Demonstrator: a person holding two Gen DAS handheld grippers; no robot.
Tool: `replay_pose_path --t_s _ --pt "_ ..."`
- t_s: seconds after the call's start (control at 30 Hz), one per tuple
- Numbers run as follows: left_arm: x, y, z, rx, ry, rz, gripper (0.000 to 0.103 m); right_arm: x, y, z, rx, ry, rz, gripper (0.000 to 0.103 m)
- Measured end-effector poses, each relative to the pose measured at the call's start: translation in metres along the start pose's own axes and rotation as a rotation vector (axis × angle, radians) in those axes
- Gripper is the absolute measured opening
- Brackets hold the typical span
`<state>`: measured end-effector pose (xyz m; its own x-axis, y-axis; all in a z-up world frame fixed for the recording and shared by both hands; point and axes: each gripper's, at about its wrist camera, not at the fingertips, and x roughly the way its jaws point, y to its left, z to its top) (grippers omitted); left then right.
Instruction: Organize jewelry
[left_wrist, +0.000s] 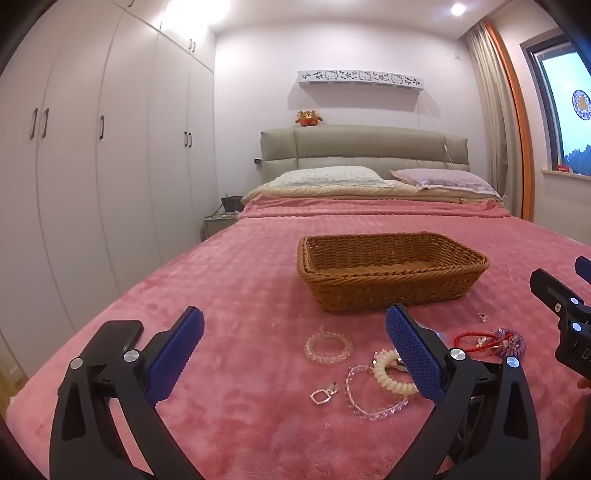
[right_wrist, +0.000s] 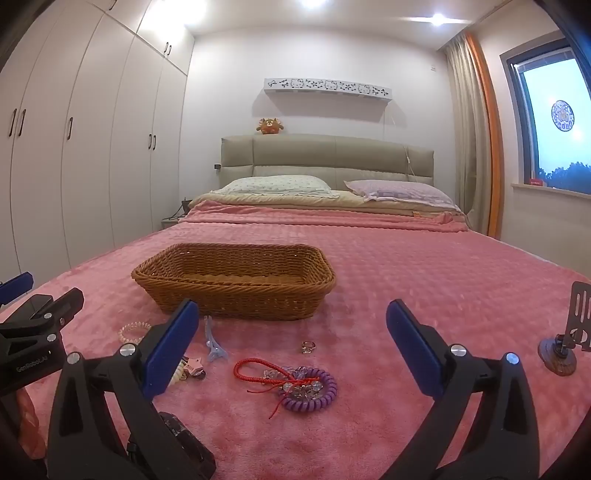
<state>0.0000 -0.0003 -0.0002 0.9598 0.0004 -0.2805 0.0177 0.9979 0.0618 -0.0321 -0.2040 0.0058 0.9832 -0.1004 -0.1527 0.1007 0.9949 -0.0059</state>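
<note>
Showing the start of the sorting: the pink blanket (left_wrist: 229, 288) covers the bed, and the wicker basket (left_wrist: 391, 273) stands on it with nothing visible inside, so apparently no piece has been put away yet. The left gripper (left_wrist: 295, 358) and the right gripper (right_wrist: 291, 350) hover with jaws spread wide, nothing between the pads. All the jewelry lies loose on the blanket, on the near side of the basket: purple coil band (right_wrist: 308, 391) tangled with a red cord (right_wrist: 255, 371), cream coil band (left_wrist: 391, 374), clear coil bracelet (left_wrist: 328, 347), crystal bead bracelet (left_wrist: 369, 397), blue hair clip (right_wrist: 213, 341), silver pendant (left_wrist: 322, 394), small ring (right_wrist: 307, 346). Every piece seems left to move.
</note>
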Motion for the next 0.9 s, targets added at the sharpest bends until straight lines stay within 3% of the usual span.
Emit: replay_pose_path --t_s 0.9 --pt "0.0003 0.0004 -0.0006 0.000 -0.001 0.000 0.096 0.0033 -0.0024 -0.0013 0.018 0.010 0.007 0.097"
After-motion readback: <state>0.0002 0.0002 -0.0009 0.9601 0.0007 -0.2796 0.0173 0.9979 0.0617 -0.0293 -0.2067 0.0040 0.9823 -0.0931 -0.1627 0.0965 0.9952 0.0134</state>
